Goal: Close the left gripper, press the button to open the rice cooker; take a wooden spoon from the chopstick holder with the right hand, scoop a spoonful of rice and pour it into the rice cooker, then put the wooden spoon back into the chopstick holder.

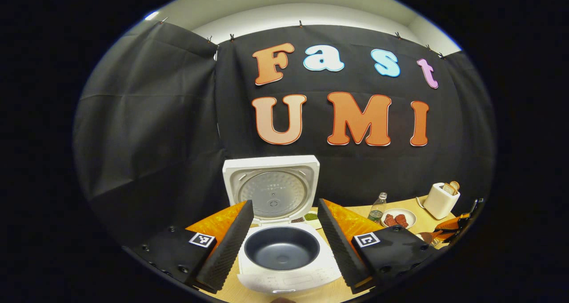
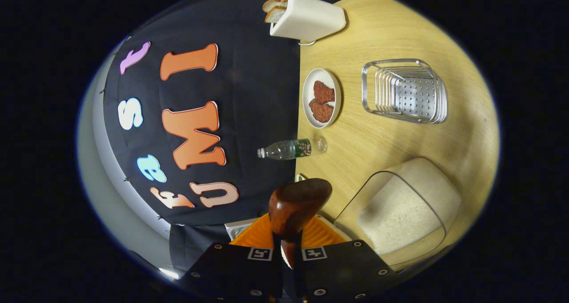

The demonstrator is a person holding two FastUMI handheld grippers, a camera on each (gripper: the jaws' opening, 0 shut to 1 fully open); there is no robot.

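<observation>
The white rice cooker [image 1: 284, 272] stands open, its lid [image 1: 271, 185] upright and its dark inner pot [image 1: 282, 249] bare. My left gripper [image 1: 284, 247] is open, and its fingers frame the pot from the near side without touching it. My right gripper [image 2: 286, 243] is shut on the handle of the wooden spoon [image 2: 298, 203]. This view is rolled sideways. The spoon's bowl juts forward, and whether it carries rice I cannot tell. Just beside it sits a clear container of rice [image 2: 404, 209]. In the left gripper view, the right gripper [image 1: 460, 223] and spoon [image 1: 429, 237] show at the far right.
On the wooden table [image 2: 391, 36] are a white toaster [image 2: 306, 18] with bread, a plate of meat [image 2: 321, 98], a small bottle [image 2: 289, 149] and a clear perforated holder [image 2: 404, 89]. The toaster [image 1: 440, 200], plate [image 1: 398, 218] and bottle [image 1: 378, 207] stand right of the cooker.
</observation>
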